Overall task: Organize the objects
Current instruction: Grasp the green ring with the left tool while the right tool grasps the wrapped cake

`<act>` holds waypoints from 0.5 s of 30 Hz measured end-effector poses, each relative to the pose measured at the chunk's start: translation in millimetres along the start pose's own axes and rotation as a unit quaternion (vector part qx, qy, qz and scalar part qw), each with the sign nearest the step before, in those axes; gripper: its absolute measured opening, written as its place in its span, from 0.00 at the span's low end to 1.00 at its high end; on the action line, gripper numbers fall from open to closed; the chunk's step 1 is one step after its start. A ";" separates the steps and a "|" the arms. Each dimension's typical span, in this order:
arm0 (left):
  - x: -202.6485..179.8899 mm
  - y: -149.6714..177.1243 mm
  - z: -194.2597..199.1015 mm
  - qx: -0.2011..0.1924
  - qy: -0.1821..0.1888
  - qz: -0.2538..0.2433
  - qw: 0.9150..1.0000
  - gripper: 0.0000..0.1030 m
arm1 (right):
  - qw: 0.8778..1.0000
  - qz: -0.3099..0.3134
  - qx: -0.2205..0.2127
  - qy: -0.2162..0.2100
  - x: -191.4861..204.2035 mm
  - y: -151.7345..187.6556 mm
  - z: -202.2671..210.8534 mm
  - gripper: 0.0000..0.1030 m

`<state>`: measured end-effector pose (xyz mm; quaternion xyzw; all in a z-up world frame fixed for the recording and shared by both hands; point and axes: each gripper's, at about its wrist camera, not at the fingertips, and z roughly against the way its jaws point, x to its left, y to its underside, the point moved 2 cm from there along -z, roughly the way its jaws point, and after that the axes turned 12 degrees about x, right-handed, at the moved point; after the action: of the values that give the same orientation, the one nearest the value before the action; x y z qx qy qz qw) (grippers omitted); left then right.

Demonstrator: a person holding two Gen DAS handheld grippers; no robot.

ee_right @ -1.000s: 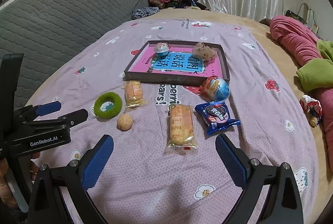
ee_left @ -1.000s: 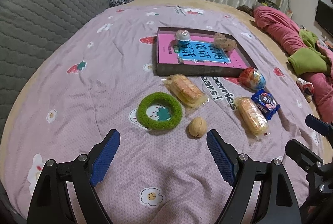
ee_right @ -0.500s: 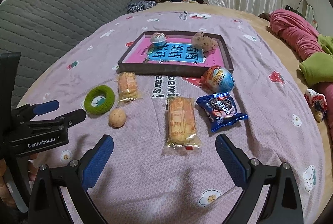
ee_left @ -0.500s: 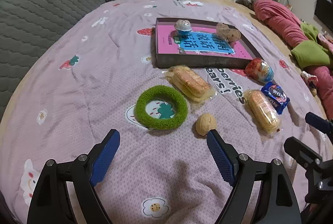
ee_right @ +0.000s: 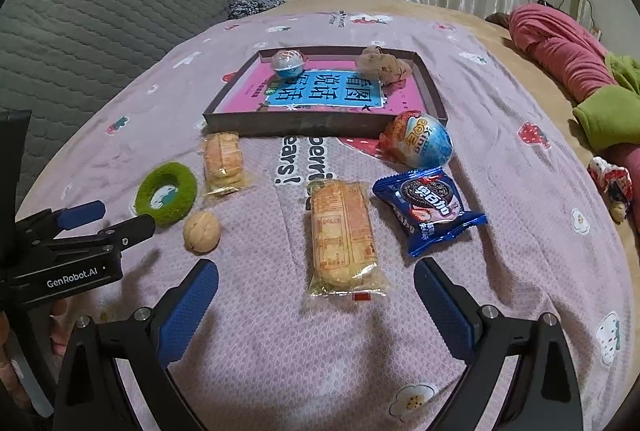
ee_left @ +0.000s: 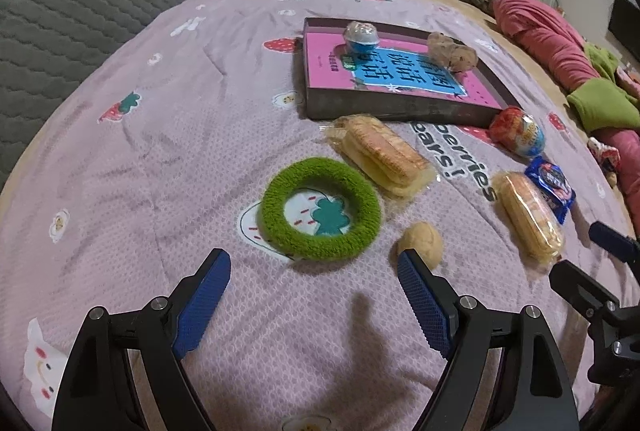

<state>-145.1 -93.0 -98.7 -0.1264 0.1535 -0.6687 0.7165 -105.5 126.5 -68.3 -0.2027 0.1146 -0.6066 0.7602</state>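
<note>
Pink-purple quilt [ee_left: 168, 135]: dotted weave with printed strawberries and flowers, spread over the bed and carrying everything.
Change: both cameras have come closer and lower than a second ago; the green ring and walnut now sit nearer the left tool's pads, and the long snack pack nearer the right tool's.
Green ring [ee_left: 319, 209]: fuzzy, round, open in the middle, left of the walnut and well in front of the tray.
Left tool [ee_left: 314, 281]: blue ribbed pads spread wide, gripping nothing; the ring lies just beyond the gap.
Walnut [ee_left: 421, 243]: tan, wrinkled, touching or just behind the left tool's right pad; which, I cannot tell.
Short snack pack [ee_left: 382, 155]: clear wrapper, golden layers, just in front of the tray's near wall.
Tray [ee_right: 296, 125]: shallow dark rectangle with pink and blue printed floor, holding a blue capsule ball [ee_right: 287, 63] and a brown furry toy [ee_right: 382, 65] at its far end.
Long snack pack [ee_right: 344, 237]: clear wrapper, lying ahead between the right tool's pads.
Right tool [ee_right: 316, 293]: pads wide apart, empty.
Cookie packet [ee_right: 430, 211]: glossy blue, right of the long pack.
Foil egg [ee_right: 420, 139]: by the tray's right near corner.
</note>
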 end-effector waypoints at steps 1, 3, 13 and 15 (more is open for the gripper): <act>1.3 -1.3 -1.7 0.001 0.001 0.002 1.000 0.84 | 1.000 -0.002 0.001 0.000 -0.3 -0.8 -2.2 0.96; 4.4 -4.9 -4.9 0.000 0.000 0.006 1.000 0.84 | 1.000 -0.006 0.004 0.001 -1.0 -1.4 -6.3 0.96; 22.4 -22.1 -21.1 0.005 0.001 0.029 1.000 0.84 | 1.000 -0.009 0.002 0.003 -0.3 -4.1 -14.4 0.95; 26.9 -27.6 -22.0 0.005 0.001 0.033 0.999 0.84 | 1.000 -0.011 0.001 0.002 -0.7 -5.1 -15.0 0.95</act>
<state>-177.5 -121.3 -109.7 -0.1167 0.1547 -0.6454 0.7389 -116.4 123.7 -79.5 -0.2017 0.1130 -0.6152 0.7537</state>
